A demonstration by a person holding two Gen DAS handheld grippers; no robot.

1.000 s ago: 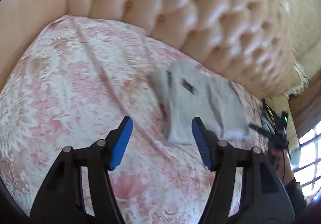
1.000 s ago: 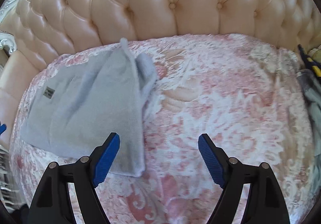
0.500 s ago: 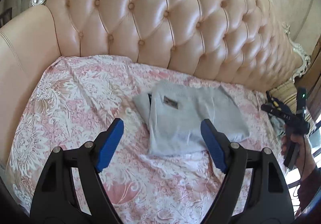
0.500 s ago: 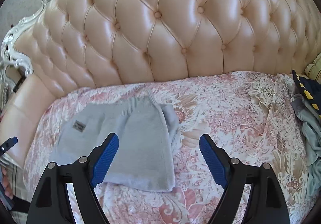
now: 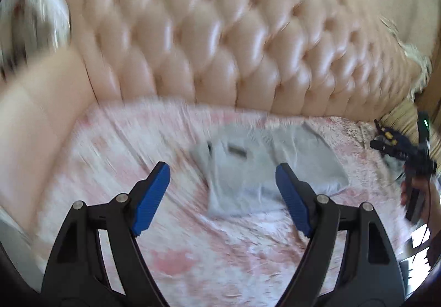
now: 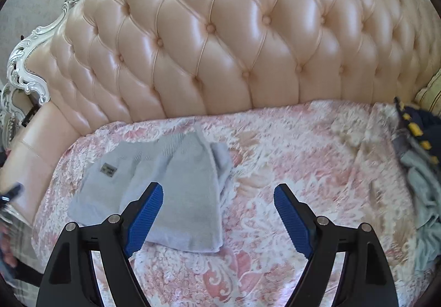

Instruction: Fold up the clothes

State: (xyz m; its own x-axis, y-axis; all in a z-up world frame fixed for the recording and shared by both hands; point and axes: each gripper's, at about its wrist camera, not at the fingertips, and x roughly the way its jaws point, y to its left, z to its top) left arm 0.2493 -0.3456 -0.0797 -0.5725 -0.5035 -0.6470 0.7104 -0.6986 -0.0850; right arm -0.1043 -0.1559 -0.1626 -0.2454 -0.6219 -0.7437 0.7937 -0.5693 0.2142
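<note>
Both cameras have pulled back and tilted up since half a second ago, so I now see more of the tufted backrest [image 6: 234,40] and the folded garment sits smaller and lower in each view. My left wrist picture is smeared by motion, so fine detail there is lost.

I have the left gripper [image 5: 223,195] with its jaws spread wide, holding nothing, hovering above the pink floral cover [image 5: 115,158]. The folded grey sweater [image 5: 264,169] lies flat on that cover beyond the blue pads [image 5: 150,198], showing in the gap between them and reaching past the right-hand one. Off to the right I can see the right gripper's dark body [image 5: 405,152] in the person's hand, well apart from the sweater.

From the right wrist, the right gripper [image 6: 217,214] also has its jaws wide apart and empty. The grey sweater [image 6: 165,188] lies left of centre, its small dark label [image 6: 107,169] facing up, and the left blue pad overlaps its near edge in the picture. I cannot tell whether it touches. A heap of other clothes [image 6: 421,169] sits at the far right edge of the seat.
</note>
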